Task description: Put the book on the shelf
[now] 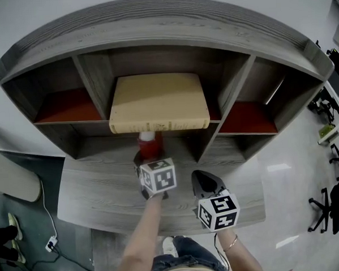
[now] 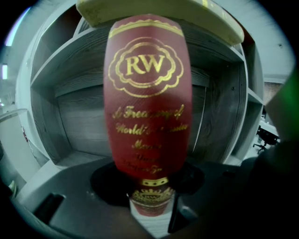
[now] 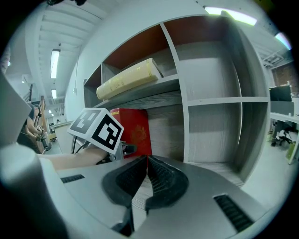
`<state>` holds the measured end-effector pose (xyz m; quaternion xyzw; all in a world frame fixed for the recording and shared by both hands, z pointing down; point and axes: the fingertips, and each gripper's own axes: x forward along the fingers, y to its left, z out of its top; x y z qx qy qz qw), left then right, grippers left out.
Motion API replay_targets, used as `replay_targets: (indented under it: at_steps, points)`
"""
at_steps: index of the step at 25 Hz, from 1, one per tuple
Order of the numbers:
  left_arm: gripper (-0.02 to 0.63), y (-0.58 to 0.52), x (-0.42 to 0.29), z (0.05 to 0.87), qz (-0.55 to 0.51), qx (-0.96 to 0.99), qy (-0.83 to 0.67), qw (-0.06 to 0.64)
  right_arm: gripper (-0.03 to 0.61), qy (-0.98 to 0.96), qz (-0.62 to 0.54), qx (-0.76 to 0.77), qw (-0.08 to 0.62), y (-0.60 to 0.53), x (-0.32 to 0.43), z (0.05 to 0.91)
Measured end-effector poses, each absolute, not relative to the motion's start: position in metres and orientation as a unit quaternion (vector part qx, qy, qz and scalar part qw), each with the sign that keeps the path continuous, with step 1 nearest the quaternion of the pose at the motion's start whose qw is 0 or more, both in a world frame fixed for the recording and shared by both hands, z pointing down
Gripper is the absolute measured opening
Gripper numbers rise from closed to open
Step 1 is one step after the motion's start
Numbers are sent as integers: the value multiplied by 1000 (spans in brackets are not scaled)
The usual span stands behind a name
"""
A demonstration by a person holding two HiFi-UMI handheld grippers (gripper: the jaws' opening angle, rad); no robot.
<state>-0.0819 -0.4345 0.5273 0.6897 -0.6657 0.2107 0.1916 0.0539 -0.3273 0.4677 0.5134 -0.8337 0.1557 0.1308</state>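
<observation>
A dark red book with gold lettering stands upright in my left gripper, which is shut on its lower end. In the left gripper view its spine fills the middle, with the gripper clamped at its foot. The book is at the mouth of the lower middle compartment of the grey wooden shelf, just under a thick yellow book lying flat on the board above. My right gripper hovers shut and empty over the desk to the right. From the right gripper I see the red book to the left.
The shelf stands on a grey desk. Its side compartments have red back panels and hold nothing. Office chairs stand on the floor at the right. A power strip with cable lies at the lower left.
</observation>
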Motion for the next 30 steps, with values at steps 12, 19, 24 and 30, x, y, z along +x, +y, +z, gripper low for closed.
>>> replay_targets:
  at_steps: [12,19,24,30]
  points:
    - [230,-449,-82,539,211,686,-670,190,9,-831,162,515,135,-334,56,474]
    - [230,-453,-81,540,207,690,-669,185,9,-830,164,515,138,-334,57,476]
    - [232,-454,-80,539,213,691,-668,176,9,-831,164,514,137,-334,55,477]
    - [256,-450,-75,547,231,699,-653,178,9,-830,164,515,138,-330,54,475]
